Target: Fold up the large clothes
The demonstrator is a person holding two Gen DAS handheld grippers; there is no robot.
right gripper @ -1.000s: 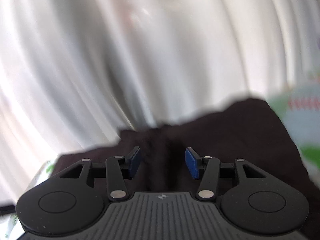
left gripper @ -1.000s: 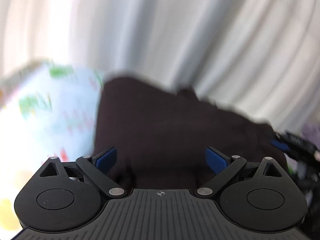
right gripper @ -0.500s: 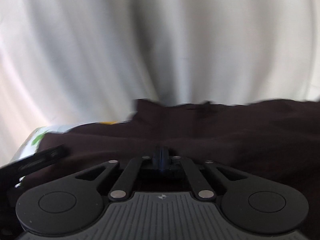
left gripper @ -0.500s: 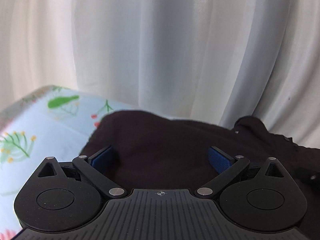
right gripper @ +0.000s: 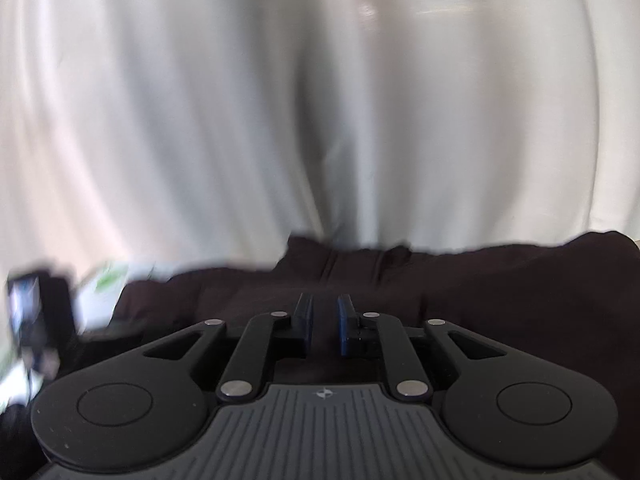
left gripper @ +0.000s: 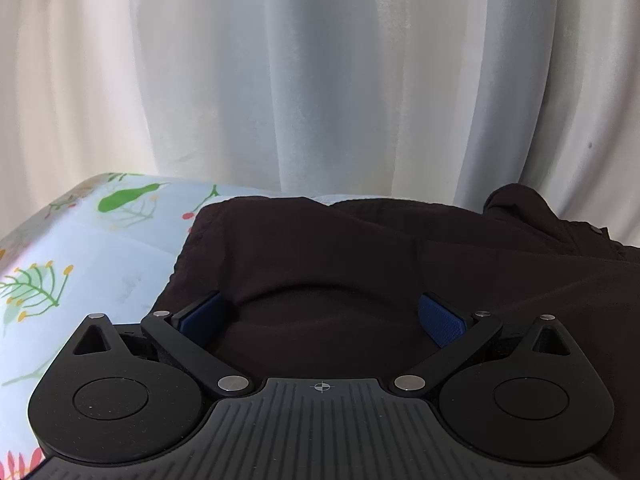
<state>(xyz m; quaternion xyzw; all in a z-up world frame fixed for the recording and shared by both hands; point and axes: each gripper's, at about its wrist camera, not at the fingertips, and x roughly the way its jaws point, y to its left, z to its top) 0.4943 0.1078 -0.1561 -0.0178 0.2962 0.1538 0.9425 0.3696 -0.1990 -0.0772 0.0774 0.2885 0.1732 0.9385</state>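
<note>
A pale white curtain hangs in soft vertical folds and fills the upper half of both wrist views. Below it lies a light blue bedsheet printed with green leaves and small red and yellow flowers, seen at the left of the left wrist view. On that sheet rests a large dark brown garment, crumpled in loose folds and spreading from the middle to the right edge, its far edge close to the foot of the curtain. The left gripper sits low over the garment with its jaws spread wide; the blue pads stand well apart, a fold of cloth lies between them, and neither pad presses on it. In the blurred right wrist view, the right gripper has its jaws nearly together and just opening from a full close; a narrow gap shows between the pads, with dark cloth behind it, apparently nothing pinched.
</note>
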